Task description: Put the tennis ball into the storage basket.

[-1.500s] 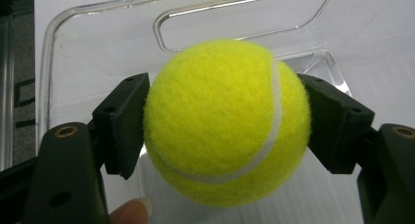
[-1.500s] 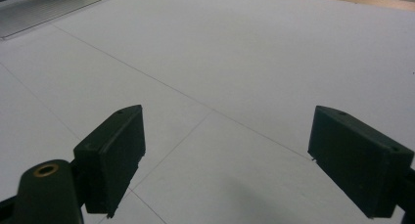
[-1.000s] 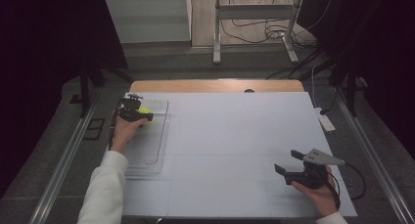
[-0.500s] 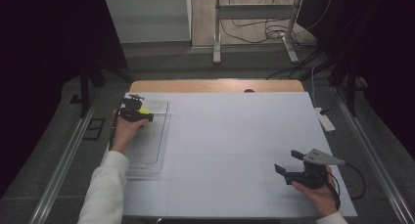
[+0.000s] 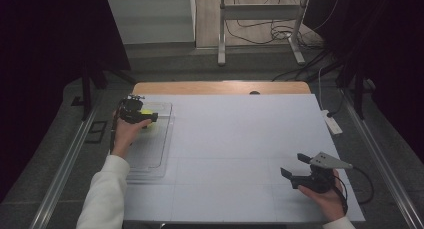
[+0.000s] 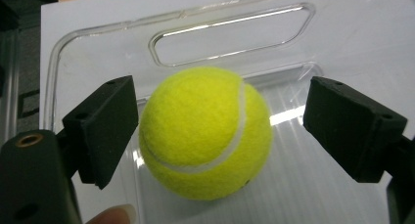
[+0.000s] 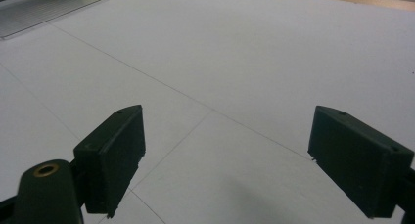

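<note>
Now loose — tennis ball (image 6: 205,133) between just-opened left gripper (image 6: 220,128) fingers (image 6: 105,128), in clear tray (image 6: 230,35).

The tennis ball (image 6: 205,133) looks fuzzy, felt-covered. The tray (image 6: 230,35) under it is clear, glossy plastic. The desk (image 7: 274,53) is matt white.

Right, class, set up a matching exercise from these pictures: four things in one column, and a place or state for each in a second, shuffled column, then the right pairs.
Things
1. tennis ball
2. clear plastic tray
3. left tool
4. right tool

Places or states
A. jaws apart over the bare white table top
B. lies flat at the left side of the table
C. rests in the tray, yellow-green
D. jaws just opened, standing either side of the ball, pads clear of it

Pairs: 1-C, 2-B, 3-D, 4-A
</note>
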{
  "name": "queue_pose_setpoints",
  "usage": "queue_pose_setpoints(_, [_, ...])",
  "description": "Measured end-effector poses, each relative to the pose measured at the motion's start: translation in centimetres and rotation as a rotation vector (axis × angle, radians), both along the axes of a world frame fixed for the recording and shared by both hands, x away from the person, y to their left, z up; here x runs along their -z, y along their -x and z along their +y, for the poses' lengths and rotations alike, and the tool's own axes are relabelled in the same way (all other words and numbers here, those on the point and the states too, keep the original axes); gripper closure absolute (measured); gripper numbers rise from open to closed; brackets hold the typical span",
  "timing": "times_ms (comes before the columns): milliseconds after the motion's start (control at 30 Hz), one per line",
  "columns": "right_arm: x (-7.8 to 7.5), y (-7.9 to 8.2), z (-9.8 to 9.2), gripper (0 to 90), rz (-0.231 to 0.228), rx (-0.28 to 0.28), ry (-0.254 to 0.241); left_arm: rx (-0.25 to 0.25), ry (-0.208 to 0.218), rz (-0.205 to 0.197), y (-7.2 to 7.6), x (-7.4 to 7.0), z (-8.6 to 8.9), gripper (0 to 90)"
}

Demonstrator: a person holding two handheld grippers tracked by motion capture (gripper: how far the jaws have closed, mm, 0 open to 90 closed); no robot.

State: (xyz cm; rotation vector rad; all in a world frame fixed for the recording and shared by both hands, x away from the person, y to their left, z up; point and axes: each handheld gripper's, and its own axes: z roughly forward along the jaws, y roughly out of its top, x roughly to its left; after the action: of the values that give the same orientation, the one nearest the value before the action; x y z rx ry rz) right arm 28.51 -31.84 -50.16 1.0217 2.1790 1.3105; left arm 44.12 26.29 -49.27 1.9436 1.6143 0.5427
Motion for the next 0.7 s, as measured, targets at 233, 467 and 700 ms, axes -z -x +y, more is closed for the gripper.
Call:
queue_pose_setpoints(233, [0.0,0.0,0.0,14.2,-0.001,-0.002,-0.003,0.023,0.037,-0.042,0.7,-0.7,0.1,14.5])
queue_pose_setpoints(467, [0.0,-0.1,0.0,14.2,-0.001,-0.002,-0.004,0.039,0.087,-0.078,1.6,-1.2,0.4,14.6])
queue_pose_setpoints(700, [0.0,-0.3,0.0,14.2,-0.002,-0.005,-0.003,0.059,0.118,-0.112,2.6,-1.9,0.5,14.9])
